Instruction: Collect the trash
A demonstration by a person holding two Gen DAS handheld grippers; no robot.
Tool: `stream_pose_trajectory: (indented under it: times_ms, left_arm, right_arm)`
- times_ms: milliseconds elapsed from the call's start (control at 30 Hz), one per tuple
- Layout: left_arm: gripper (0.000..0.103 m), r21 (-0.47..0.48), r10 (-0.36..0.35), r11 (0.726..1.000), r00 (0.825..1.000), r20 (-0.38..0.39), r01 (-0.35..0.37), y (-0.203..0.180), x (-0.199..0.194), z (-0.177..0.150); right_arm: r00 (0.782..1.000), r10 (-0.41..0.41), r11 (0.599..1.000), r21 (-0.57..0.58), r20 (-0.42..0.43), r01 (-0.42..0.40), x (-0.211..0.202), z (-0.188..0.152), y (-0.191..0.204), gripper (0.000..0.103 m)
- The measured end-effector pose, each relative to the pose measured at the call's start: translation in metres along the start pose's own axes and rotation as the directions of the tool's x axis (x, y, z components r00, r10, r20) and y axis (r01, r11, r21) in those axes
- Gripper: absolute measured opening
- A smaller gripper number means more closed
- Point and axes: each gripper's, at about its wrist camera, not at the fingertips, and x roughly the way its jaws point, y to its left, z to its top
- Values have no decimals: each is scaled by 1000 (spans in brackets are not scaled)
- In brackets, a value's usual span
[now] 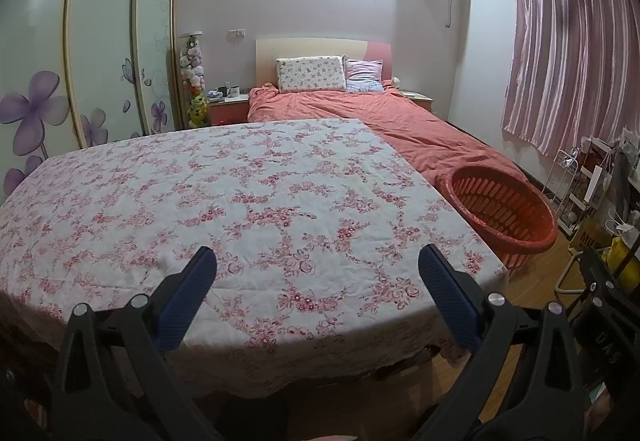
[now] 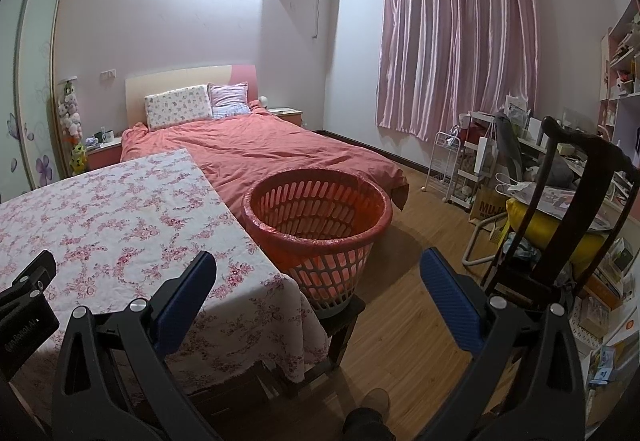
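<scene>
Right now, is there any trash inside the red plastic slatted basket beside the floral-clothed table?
No, the right wrist view looks into the red plastic slatted basket and shows only its bare walls and floor.

Left gripper (image 1: 316,257): jaws spread wide, nothing between them, blue pads (image 1: 188,301) facing inward, both fingers level and pointing forward. Right gripper (image 2: 318,261): jaws likewise spread wide and empty, blue pads (image 2: 450,301) facing inward, fingers level. The two grippers are held side by side; part of the left one shows at the right view's left edge.
</scene>
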Motion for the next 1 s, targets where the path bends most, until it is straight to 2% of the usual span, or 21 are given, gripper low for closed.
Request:
stream_pose_trajectory:
  times_ms: [1000]
  left_arm:
    - [99, -1, 0, 1000, 1000, -2, 0, -1, -1, 0]
  right_arm:
    - [1000, 4, 1000, 4, -16, -4, 2, -7, 1, 101]
